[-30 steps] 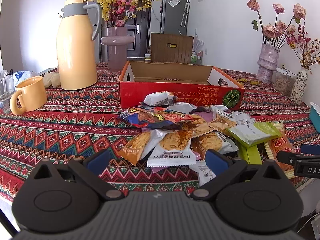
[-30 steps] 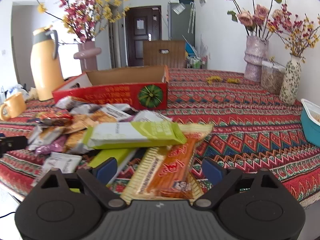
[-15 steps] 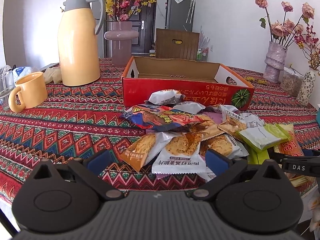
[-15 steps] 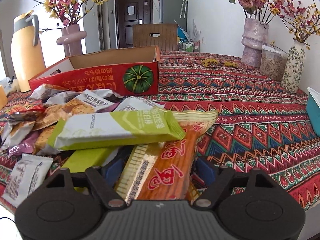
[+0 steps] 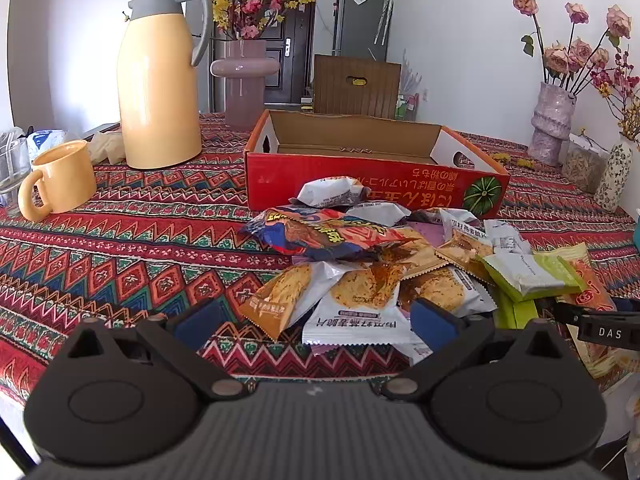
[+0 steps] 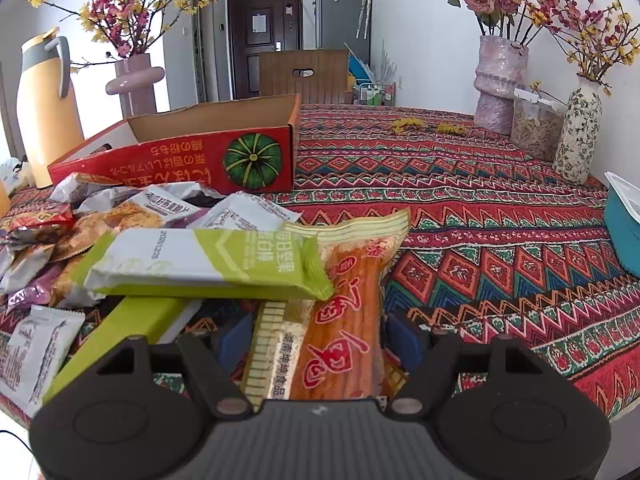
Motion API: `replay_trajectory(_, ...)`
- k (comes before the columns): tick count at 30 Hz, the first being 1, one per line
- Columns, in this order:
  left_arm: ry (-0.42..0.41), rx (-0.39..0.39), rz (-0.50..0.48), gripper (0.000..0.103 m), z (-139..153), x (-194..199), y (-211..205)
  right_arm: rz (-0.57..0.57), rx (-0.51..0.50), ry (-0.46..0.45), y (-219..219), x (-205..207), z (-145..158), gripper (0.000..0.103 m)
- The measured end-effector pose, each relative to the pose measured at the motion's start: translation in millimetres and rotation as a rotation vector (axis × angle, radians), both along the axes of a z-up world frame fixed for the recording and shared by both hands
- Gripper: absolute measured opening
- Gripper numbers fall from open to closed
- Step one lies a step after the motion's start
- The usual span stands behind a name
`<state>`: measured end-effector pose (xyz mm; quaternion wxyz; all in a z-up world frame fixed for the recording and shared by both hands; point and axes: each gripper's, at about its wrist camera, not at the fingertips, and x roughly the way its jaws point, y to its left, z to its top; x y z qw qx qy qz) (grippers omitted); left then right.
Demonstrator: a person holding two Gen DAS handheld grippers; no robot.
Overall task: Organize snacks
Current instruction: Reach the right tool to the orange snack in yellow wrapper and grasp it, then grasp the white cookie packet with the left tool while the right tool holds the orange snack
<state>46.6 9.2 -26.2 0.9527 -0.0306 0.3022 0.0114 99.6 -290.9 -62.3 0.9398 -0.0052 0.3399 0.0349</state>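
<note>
A pile of snack packets [image 5: 360,264] lies on the patterned tablecloth in front of an open red cardboard box [image 5: 360,176]. My left gripper [image 5: 316,320] is open at the near edge of the pile, its fingers on either side of a white biscuit packet [image 5: 356,312]. My right gripper [image 6: 316,340] is open around a long orange snack packet [image 6: 344,312], its blue pads close to the packet's sides. A green-and-white bar [image 6: 208,260] lies across that packet. The red box [image 6: 180,156] also shows in the right wrist view, empty as far as I can see.
A tall yellow thermos [image 5: 160,80] and a yellow mug [image 5: 60,180] stand at the left. A pink vase [image 5: 244,76] stands behind the box. Vases with flowers [image 6: 500,80] and a jar [image 6: 536,124] stand at the far right. A teal container [image 6: 624,220] sits at the right edge.
Both grippers have moved forward towards the pile. The right gripper's fingers have narrowed around the orange packet. The left gripper stays open.
</note>
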Motion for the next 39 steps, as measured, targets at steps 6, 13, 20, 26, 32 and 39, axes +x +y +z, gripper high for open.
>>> replay_trajectory(6, 0.001, 0.001, 0.004, 0.103, 0.5, -0.4, 0.1, 0.011, -0.003, -0.010, -2.4, -4.3, 3.5, 0.047)
replay_trajectory(13, 0.005, 0.004, 0.012, 0.103, -0.1, 1.6, 0.5, -0.004, -0.005, -0.060, -13.6, -6.7, 12.7, 0.033)
replay_trajectory(20, 0.026, 0.012, 0.027, 0.103, -4.2, 9.2, 0.0, -0.038, -0.023, -0.145, -28.2, 4.5, 33.3, 0.032)
replay_trajectory(26, 0.039, 0.020, 0.027, 0.103, -6.8, 12.8, -3.1, -0.045, -0.013, -0.194, -35.4, 15.4, 47.3, 0.032)
replay_trajectory(32, 0.051, 0.024, -0.001, 0.103, -6.2, 10.5, -13.9, 0.013, 0.025, -0.199, -26.8, 3.4, 46.1, 0.032)
replay_trajectory(39, 0.070, 0.035, -0.046, 0.103, -3.2, 4.2, -38.8, 0.078, 0.062, -0.211, -21.7, -25.0, 43.0, 0.033)
